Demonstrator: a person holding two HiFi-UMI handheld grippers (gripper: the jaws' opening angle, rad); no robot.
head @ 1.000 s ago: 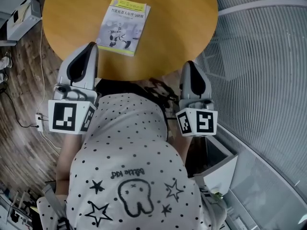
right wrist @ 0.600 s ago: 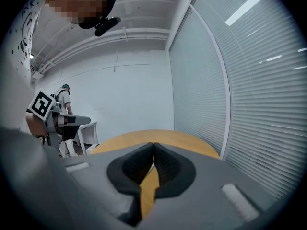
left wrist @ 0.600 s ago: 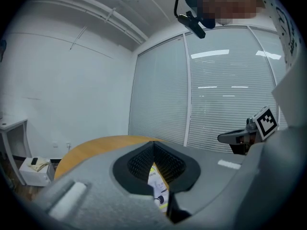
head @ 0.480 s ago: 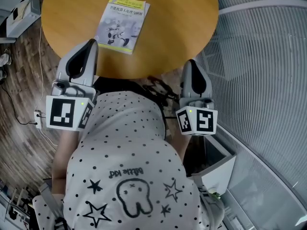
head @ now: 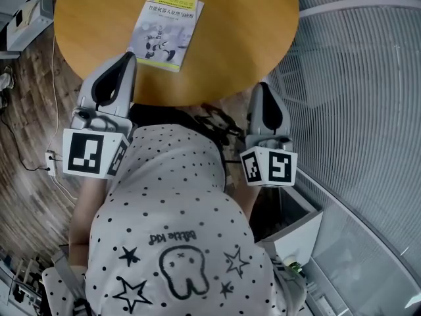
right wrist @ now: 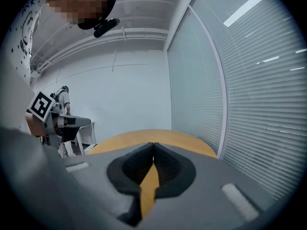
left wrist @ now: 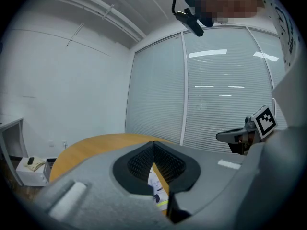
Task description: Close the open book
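Observation:
A book [head: 164, 33] lies closed, cover up, on the round wooden table [head: 243, 38], toward its left side. My left gripper [head: 125, 59] hovers at the table's near edge, just short of the book, jaws shut with nothing held. In the left gripper view a strip of the book [left wrist: 156, 186] shows through the slit below the shut left gripper [left wrist: 153, 143]. My right gripper [head: 261, 87] hangs off the table's near right edge, well away from the book. The right gripper view has the right gripper [right wrist: 153, 144] shut and empty, with only the table [right wrist: 144, 138] beyond it.
The person's dotted shirt [head: 177, 229] fills the lower head view. A white bin [head: 296, 232] stands at the lower right. Slatted blinds [head: 355, 110] run along the right. On the wood floor at left are a white box [head: 29, 18] and cables [head: 26, 170].

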